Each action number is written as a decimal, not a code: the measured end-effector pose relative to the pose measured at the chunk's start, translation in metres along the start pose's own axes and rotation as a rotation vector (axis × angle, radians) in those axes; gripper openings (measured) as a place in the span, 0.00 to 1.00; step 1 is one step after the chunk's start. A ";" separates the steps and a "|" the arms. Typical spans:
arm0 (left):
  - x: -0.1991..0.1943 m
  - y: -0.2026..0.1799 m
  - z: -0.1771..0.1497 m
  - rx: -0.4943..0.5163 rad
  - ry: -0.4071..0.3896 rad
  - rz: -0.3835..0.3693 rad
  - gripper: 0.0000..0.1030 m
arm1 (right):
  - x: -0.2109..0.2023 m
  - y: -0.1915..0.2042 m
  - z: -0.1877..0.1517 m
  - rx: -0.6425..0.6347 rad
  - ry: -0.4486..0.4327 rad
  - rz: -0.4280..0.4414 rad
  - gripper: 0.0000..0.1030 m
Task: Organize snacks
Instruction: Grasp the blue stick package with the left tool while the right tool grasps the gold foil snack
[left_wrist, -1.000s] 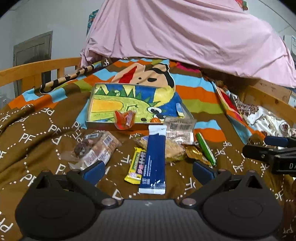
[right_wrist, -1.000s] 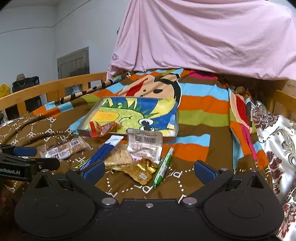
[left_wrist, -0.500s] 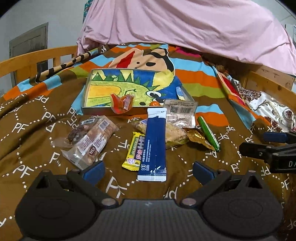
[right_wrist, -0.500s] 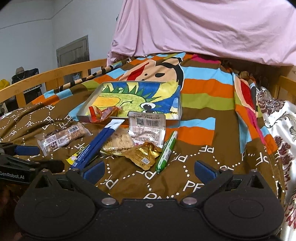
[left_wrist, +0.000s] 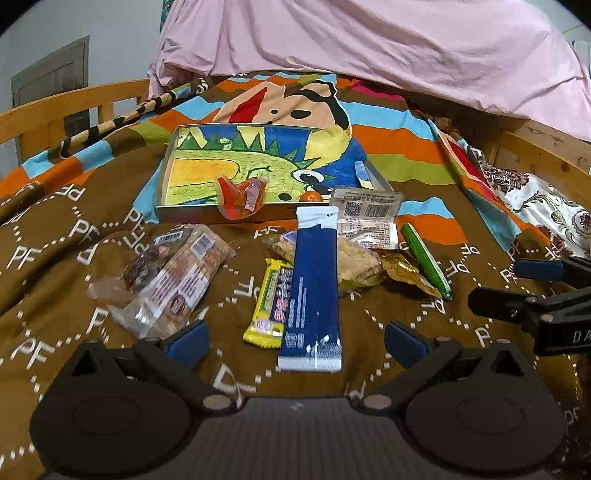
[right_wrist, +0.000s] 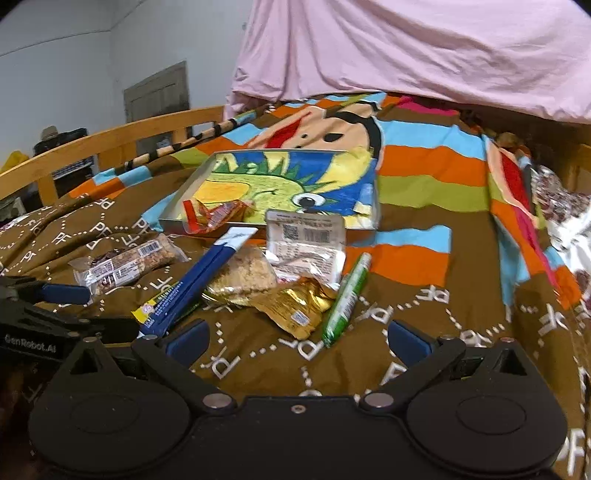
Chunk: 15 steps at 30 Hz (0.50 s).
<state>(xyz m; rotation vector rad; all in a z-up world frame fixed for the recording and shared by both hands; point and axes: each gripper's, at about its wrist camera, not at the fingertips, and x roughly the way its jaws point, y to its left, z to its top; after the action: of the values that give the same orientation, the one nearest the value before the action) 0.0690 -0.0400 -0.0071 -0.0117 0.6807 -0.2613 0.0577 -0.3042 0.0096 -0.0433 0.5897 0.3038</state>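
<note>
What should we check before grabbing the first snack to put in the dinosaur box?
1. Left gripper open and empty: ok.
2. Right gripper open and empty: ok.
3. Dinosaur box has room: ok, mostly bare inside.
4. Blue packet free to lift: ok, it lies on top of the yellow bar and the crumbly snack.
5. Red wrapper fully inside the box: not ok, it sits on the front rim.
6. Grippers apart from each other: ok.
</note>
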 end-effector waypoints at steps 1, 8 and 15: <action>0.004 0.001 0.003 0.001 0.005 -0.007 1.00 | 0.004 -0.001 0.001 -0.009 -0.004 0.006 0.99; 0.031 0.012 0.025 -0.013 0.020 -0.058 1.00 | 0.035 -0.004 0.003 -0.078 -0.017 0.050 0.99; 0.052 0.014 0.038 -0.008 0.019 -0.065 0.99 | 0.061 0.002 0.001 -0.164 -0.017 0.017 0.97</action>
<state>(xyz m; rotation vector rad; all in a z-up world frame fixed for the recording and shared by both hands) 0.1354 -0.0419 -0.0111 -0.0388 0.7006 -0.3220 0.1060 -0.2858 -0.0234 -0.1937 0.5477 0.3686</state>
